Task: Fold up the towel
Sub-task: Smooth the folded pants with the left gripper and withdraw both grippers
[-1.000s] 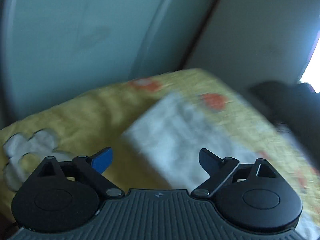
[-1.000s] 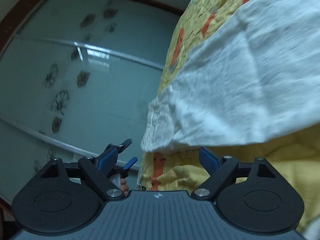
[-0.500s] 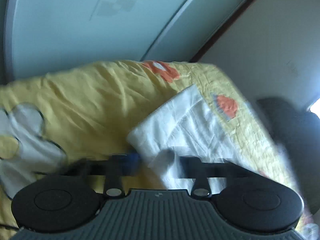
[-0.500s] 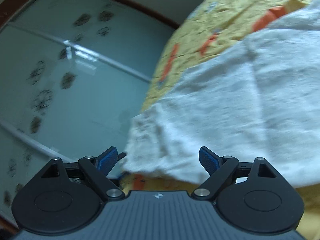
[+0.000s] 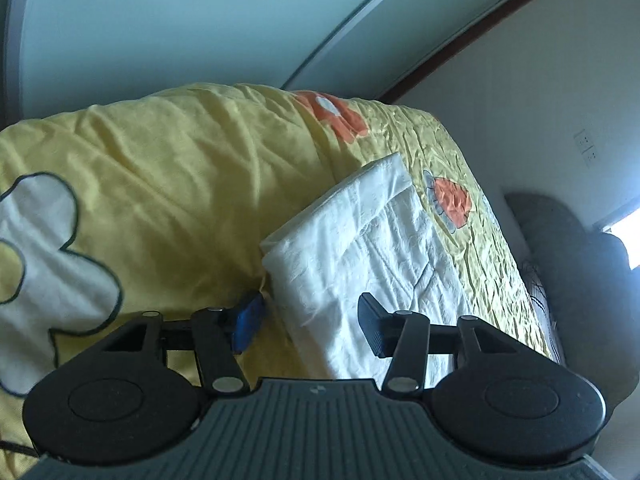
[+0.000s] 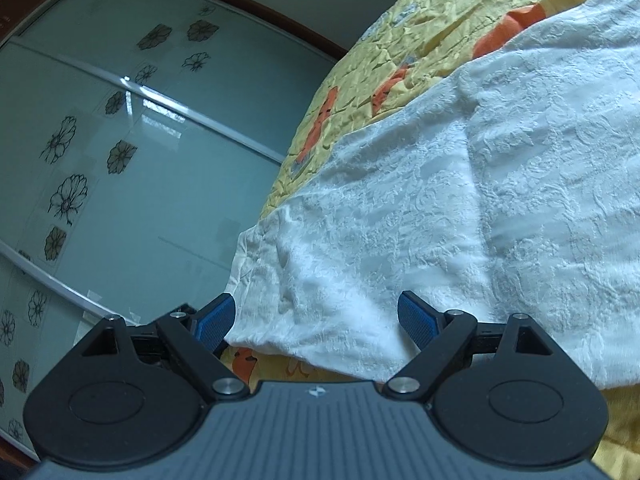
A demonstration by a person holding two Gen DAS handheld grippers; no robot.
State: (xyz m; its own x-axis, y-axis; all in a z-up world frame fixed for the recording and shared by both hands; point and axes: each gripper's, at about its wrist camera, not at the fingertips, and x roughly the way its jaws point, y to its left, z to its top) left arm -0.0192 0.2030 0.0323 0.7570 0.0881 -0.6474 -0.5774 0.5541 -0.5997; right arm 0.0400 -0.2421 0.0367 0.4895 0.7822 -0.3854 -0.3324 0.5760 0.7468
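Note:
A white textured towel (image 5: 360, 248) lies folded on a yellow bedspread (image 5: 180, 168) with orange patches. My left gripper (image 5: 310, 322) is open and straddles the towel's near corner, the blue pad (image 5: 248, 320) on the bedspread side and the other finger (image 5: 372, 328) over the towel. In the right wrist view the towel (image 6: 460, 200) fills the right half, over the bedspread (image 6: 420, 12). My right gripper (image 6: 316, 318) is open, and the towel's near edge and corner lie between its blue pads (image 6: 216, 316).
A frosted sliding door (image 6: 120, 160) with flower prints stands beyond the bed's edge, and it shows in the left wrist view as a plain door (image 5: 160, 20). A dark grey cushion (image 5: 580, 280) sits right of the bed. A wall socket (image 5: 586, 148) and a bright window (image 5: 628, 236) are at the far right.
Both grippers have moved in on the towel. The left one came down to its near corner with its fingers set closer together. The right one now has the towel's edge between its open fingers.

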